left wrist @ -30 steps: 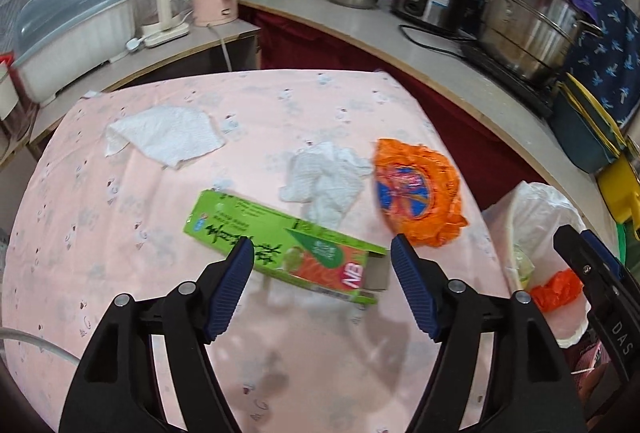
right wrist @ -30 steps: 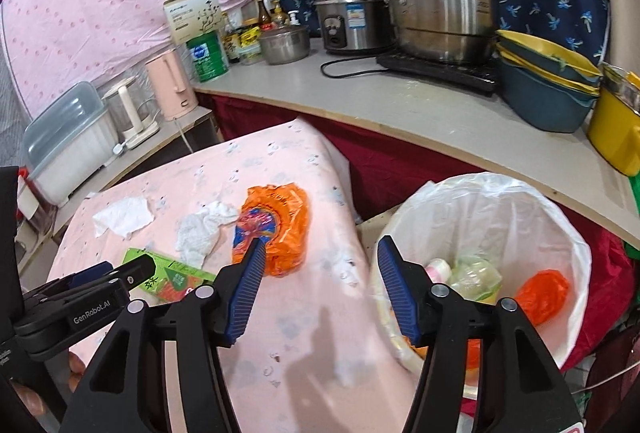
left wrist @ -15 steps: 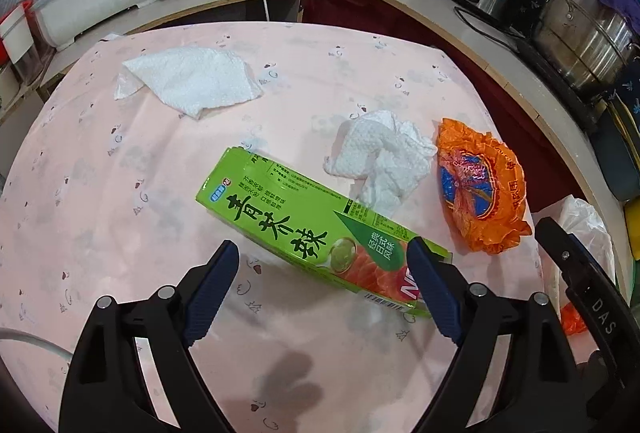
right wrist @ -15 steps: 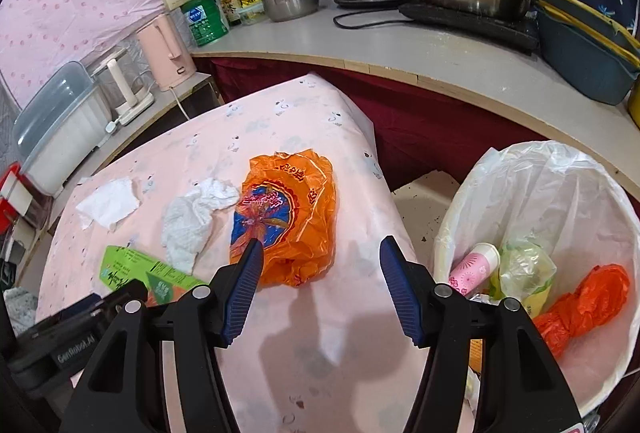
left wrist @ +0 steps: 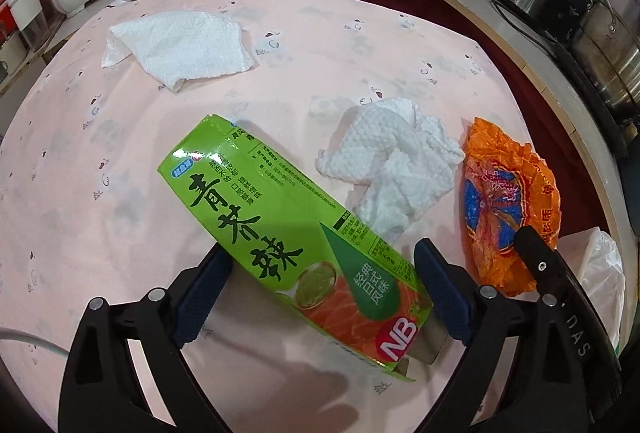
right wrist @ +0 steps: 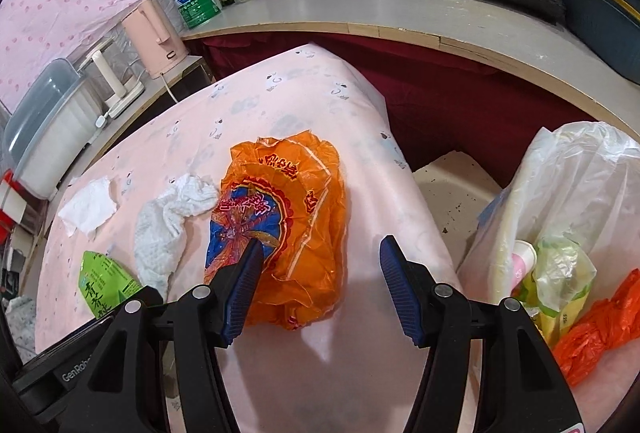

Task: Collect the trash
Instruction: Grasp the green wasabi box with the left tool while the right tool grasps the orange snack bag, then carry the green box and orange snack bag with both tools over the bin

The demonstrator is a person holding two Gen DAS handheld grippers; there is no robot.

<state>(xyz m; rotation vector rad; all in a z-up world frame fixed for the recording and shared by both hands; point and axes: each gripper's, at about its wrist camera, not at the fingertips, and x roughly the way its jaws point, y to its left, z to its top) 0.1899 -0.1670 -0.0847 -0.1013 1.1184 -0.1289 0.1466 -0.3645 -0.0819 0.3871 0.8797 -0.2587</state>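
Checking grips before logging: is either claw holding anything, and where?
Nothing held. The left claw is opening around the green box; the right claw, open, straddles the orange bag.

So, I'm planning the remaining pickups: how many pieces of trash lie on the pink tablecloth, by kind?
White paper towels: 2
Green carton: 1
Orange plastic bag: 1
Total: 4
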